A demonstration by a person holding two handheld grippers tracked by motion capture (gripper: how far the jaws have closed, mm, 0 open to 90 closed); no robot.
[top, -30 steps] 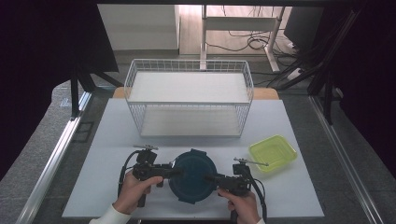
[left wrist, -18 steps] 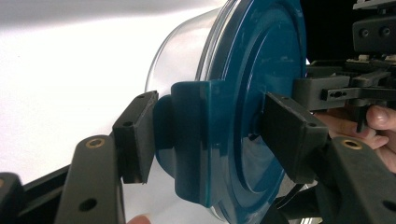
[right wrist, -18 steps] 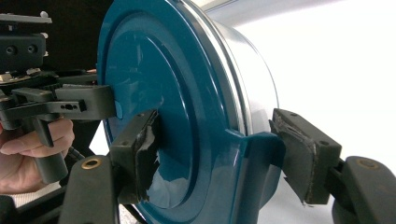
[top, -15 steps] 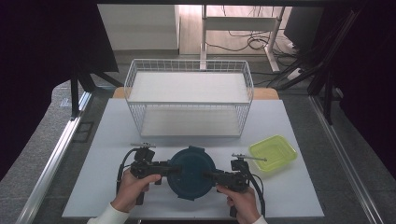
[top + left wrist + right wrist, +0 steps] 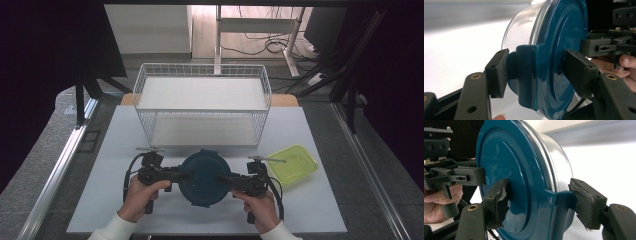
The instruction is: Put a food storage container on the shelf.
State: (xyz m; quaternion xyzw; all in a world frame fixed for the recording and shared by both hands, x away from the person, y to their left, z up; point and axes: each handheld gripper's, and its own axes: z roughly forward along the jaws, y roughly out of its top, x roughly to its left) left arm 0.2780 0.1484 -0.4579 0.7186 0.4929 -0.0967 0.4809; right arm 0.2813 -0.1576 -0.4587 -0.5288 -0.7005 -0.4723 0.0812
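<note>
The round container [image 5: 205, 177] with a dark teal lid sits at the near centre of the white table [image 5: 115, 150], between the two grippers. The left gripper [image 5: 175, 175] grasps the container's left side: in the left gripper view, one pad [image 5: 497, 72] presses the lid's side latch [image 5: 526, 72] from the body side and the other bears on the lid top. The right gripper [image 5: 231, 180] grasps the right side in the same manner; in the right gripper view, its jaws clamp across the lid rim and the latch [image 5: 560, 202]. The container body [image 5: 557, 162] is clear, and its underside appears raised off the table. A white wire basket [image 5: 202, 107] stands just beyond the container, toward the far side. A yellow-green tray [image 5: 292, 162] lies to the right, just beside the right gripper.
</note>
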